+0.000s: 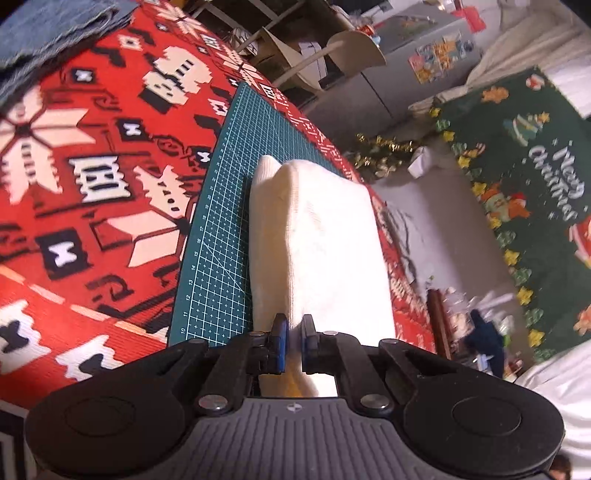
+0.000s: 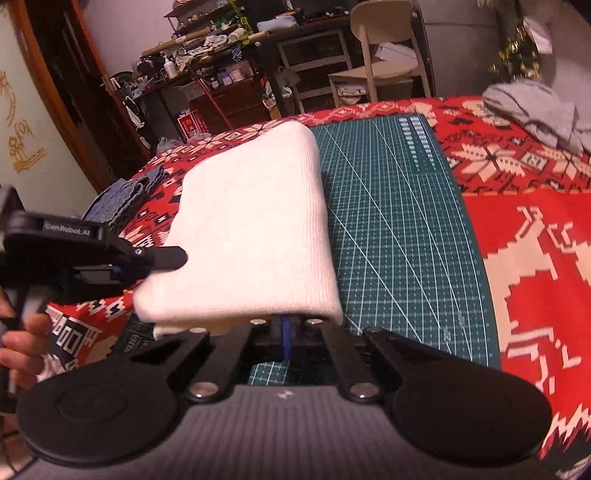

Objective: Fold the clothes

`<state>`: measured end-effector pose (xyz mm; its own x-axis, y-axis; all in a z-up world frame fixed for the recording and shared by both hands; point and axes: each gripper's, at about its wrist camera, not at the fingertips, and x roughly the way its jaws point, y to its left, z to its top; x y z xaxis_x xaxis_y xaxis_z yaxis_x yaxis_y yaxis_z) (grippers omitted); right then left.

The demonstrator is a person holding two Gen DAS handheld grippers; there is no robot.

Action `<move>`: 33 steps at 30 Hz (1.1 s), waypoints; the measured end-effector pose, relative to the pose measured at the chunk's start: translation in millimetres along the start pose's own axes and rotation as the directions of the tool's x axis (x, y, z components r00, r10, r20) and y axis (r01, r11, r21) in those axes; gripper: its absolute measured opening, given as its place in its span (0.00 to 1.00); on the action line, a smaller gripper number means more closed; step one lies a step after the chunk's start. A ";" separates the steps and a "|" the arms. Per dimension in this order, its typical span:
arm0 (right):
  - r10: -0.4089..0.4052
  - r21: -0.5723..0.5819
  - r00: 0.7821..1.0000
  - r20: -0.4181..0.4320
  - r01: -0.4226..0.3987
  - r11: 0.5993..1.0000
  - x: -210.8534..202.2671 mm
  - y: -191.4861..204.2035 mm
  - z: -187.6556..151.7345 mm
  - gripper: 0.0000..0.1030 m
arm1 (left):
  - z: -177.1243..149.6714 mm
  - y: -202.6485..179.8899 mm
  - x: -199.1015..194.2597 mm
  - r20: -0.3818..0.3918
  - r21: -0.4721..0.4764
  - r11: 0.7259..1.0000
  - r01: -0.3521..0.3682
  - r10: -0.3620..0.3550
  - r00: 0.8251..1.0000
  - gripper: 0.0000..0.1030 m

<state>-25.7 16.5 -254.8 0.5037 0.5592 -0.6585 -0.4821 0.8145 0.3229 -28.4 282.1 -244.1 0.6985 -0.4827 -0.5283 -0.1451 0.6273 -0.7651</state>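
A folded white knit garment (image 1: 325,240) lies along the green cutting mat (image 1: 218,221) on a red patterned tablecloth (image 1: 92,166). My left gripper (image 1: 293,323) is shut on its near end, with fabric pinched between the blue pads. In the right wrist view the same garment (image 2: 251,229) stretches away over the mat (image 2: 399,229). The left gripper (image 2: 173,258) holds its left side, which is slightly raised. My right gripper (image 2: 286,323) has its jaws together at the garment's near edge, and the fabric hides the fingertips.
Folded denim (image 1: 55,33) sits at the table's far corner and appears as denim (image 2: 118,199) beyond the left gripper. A grey clothes heap (image 2: 535,110) lies at the far right. A chair (image 2: 384,48) and cluttered shelves stand behind. A person's hand (image 2: 22,339) grips the left handle.
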 end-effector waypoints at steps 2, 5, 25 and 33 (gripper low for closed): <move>0.008 0.020 1.000 -0.008 -0.008 1.000 -6.7 -3.0 -0.9 0.00 | -0.8 0.1 0.5 0.001 0.007 1.000 0.000 0.000 1.000 0.07; 0.021 0.042 1.000 -0.004 -0.020 0.999 -26.0 -7.0 -4.7 0.04 | -0.6 2.5 -0.2 0.002 0.004 1.000 0.005 -0.005 1.000 0.07; 0.095 -0.119 0.995 0.000 -0.095 0.988 19.8 22.6 16.1 0.00 | -8.6 3.9 -9.3 -0.001 0.013 1.000 -0.018 0.018 1.000 0.14; 0.109 -0.105 0.994 0.001 -0.108 0.989 23.0 19.7 15.9 0.00 | 19.8 7.1 -6.7 0.070 0.004 0.999 0.036 -0.037 0.997 0.35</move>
<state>-12.1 47.9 -252.8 0.4491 0.6445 -0.6188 -0.6060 0.7286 0.3191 -20.2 301.9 -238.7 0.7508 -0.4613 -0.4727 -0.1169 0.6116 -0.7825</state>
